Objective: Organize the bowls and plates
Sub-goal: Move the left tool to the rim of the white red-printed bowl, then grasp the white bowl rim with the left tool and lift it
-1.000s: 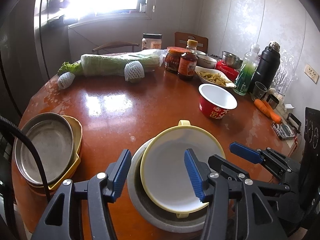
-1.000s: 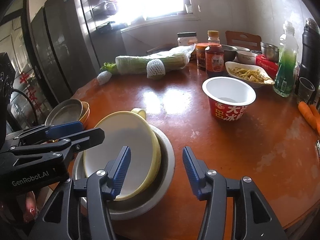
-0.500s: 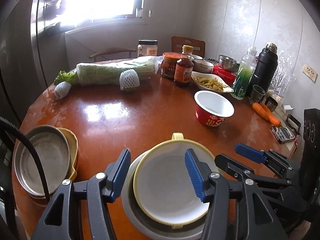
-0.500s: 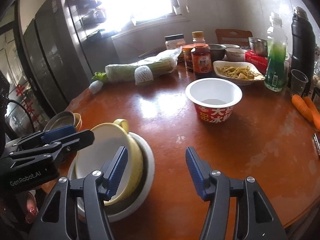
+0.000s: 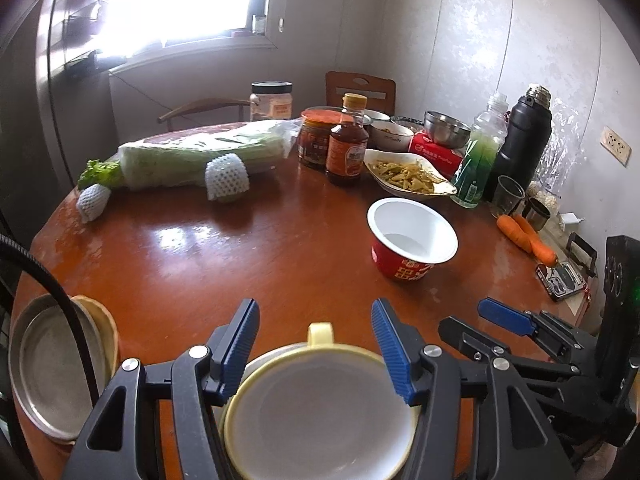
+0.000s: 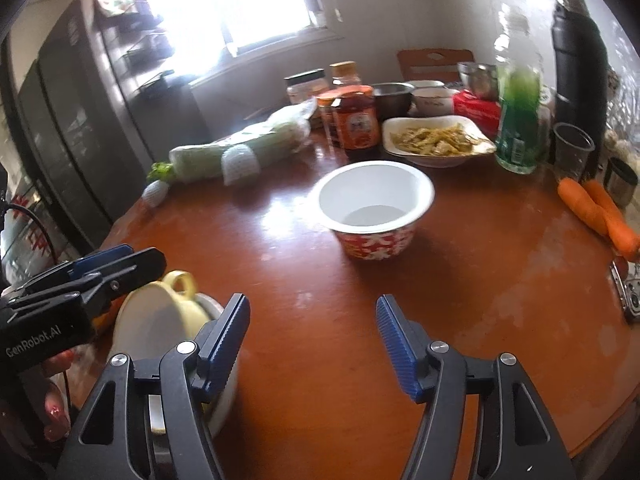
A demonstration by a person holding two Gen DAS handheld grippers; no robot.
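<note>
A: In the left wrist view, what surrounds the left gripper (image 5: 314, 346)?

B: A round reddish-brown wooden surface (image 5: 260, 248). Far side: a wrapped pale green cabbage (image 5: 200, 156), a brown sauce bottle (image 5: 346, 142), an oval dish of yellow vegetables (image 5: 408, 172), and a red paper cup bowl with white inside (image 5: 412, 238). Two orange carrots (image 5: 526, 236) lie right.

A: And the task's things?

B: A yellow-rimmed white bowl with a small handle (image 5: 320, 412) sits below the blue fingers, which stand wide apart, holding nothing. A round steel plate on a yellow dish (image 5: 52, 364) lies left.

A: The right wrist view?

B: The right gripper (image 6: 312, 338) hovers over bare surface, fingers wide, empty. The yellow bowl sits tilted in a grey basin (image 6: 224, 392) at left, just beside the left blue finger. The red cup bowl stands ahead, well apart.
</note>
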